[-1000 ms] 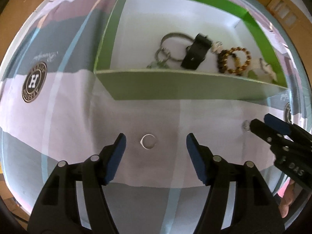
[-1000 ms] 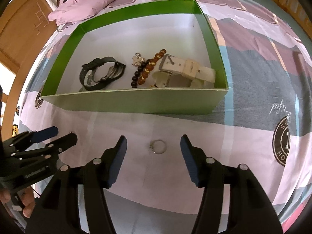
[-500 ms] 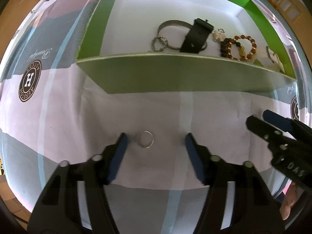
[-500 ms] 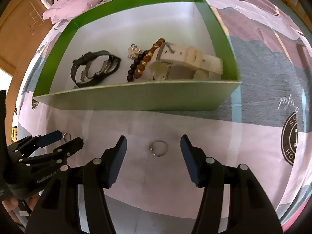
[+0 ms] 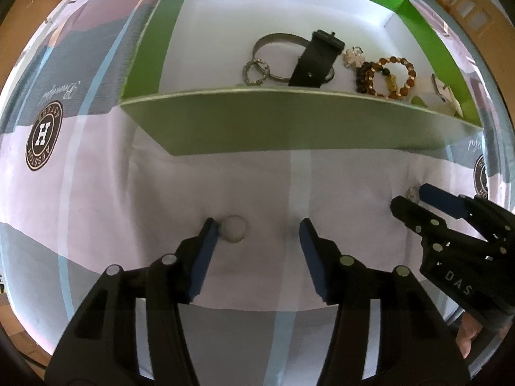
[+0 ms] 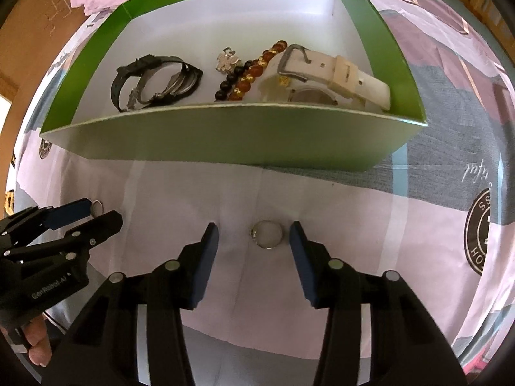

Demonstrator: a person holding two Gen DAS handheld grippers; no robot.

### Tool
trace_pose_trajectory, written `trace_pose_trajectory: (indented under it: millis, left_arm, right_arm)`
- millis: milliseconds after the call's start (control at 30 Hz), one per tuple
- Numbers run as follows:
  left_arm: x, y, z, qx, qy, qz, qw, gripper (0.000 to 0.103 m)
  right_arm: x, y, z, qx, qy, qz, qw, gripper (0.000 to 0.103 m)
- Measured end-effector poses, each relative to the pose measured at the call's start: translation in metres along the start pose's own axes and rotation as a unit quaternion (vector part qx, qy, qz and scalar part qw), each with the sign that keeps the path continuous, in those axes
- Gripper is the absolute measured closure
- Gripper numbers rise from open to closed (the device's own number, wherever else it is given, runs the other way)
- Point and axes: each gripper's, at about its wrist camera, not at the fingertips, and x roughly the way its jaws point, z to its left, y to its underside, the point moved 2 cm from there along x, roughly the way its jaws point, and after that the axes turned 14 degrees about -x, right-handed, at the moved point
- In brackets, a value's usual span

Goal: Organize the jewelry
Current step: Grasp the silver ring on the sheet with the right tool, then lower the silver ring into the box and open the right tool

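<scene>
A small silver ring [image 5: 236, 229] lies on the pale sheet between my left gripper's [image 5: 257, 228] blue pads, close against the left pad; the jaws are opening slightly and do not pinch it. A second silver ring [image 6: 267, 234], with a tiny stone, lies between my right gripper's [image 6: 253, 230] pads, nearer the right one; those jaws are closing and stand apart from it. Each gripper shows in the other's view: the right gripper [image 5: 415, 199] and the left gripper [image 6: 96, 214]. Both point steeply down at the bed.
Just beyond both grippers stands a green box [image 6: 225, 128] with a white floor. It holds a black watch [image 5: 317, 61], a silver bangle [image 5: 273, 40], beaded bracelets [image 5: 391, 77], a clover charm [image 6: 228, 59] and a white watch [image 6: 328, 74]. The patterned sheet [image 5: 42, 138] spreads around.
Both grippers have sunk closer to the sheet. Both pairs of jaws have narrowed around their rings. The left ring now lies by the left pad.
</scene>
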Motion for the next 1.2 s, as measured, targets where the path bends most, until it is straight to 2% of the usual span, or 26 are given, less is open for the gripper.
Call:
trace_pose_trajectory:
  millis: [133,267,567,600,700,733,867,1000,1200]
  left_arm:
    - [0.004,0.003,-0.002,0.003,-0.007,-0.001,1.0,0.046]
    - [0.004,0.002,-0.003,0.007,-0.01,-0.003,0.9999,0.045]
    - [0.004,0.001,-0.003,0.013,-0.014,-0.008,0.9998,0.046]
    - [0.004,0.001,-0.004,0.012,-0.014,-0.009,0.9998,0.047]
    - [-0.001,0.0,-0.004,0.008,-0.011,-0.016,0.9998,0.07]
    - [-0.003,0.0,-0.005,0.008,-0.006,-0.015,0.9998,0.073]
    - [-0.005,0.002,-0.01,0.011,-0.002,-0.016,0.9998,0.073]
    - [-0.005,0.004,-0.014,0.016,-0.002,-0.012,0.9998,0.085]
    - [-0.003,0.005,-0.016,0.014,-0.002,-0.011,0.9998,0.086]
  right_arm:
    - [0.003,-0.001,0.003,-0.007,0.004,0.001,1.0,0.056]
    - [0.001,-0.002,0.0,-0.006,0.008,0.0,1.0,0.081]
    - [0.004,-0.008,0.004,-0.008,0.011,0.002,1.0,0.082]
    - [0.004,-0.008,0.004,-0.008,0.012,0.002,1.0,0.082]
    - [-0.002,-0.005,0.01,-0.009,0.016,-0.002,1.0,0.082]
    - [-0.006,-0.004,0.012,-0.011,0.019,-0.006,1.0,0.082]
    - [-0.014,-0.004,0.018,-0.018,0.021,-0.015,1.0,0.082]
    - [-0.017,-0.001,0.016,-0.017,0.02,-0.014,1.0,0.082]
    - [-0.017,-0.001,0.011,-0.014,0.019,-0.012,1.0,0.082]
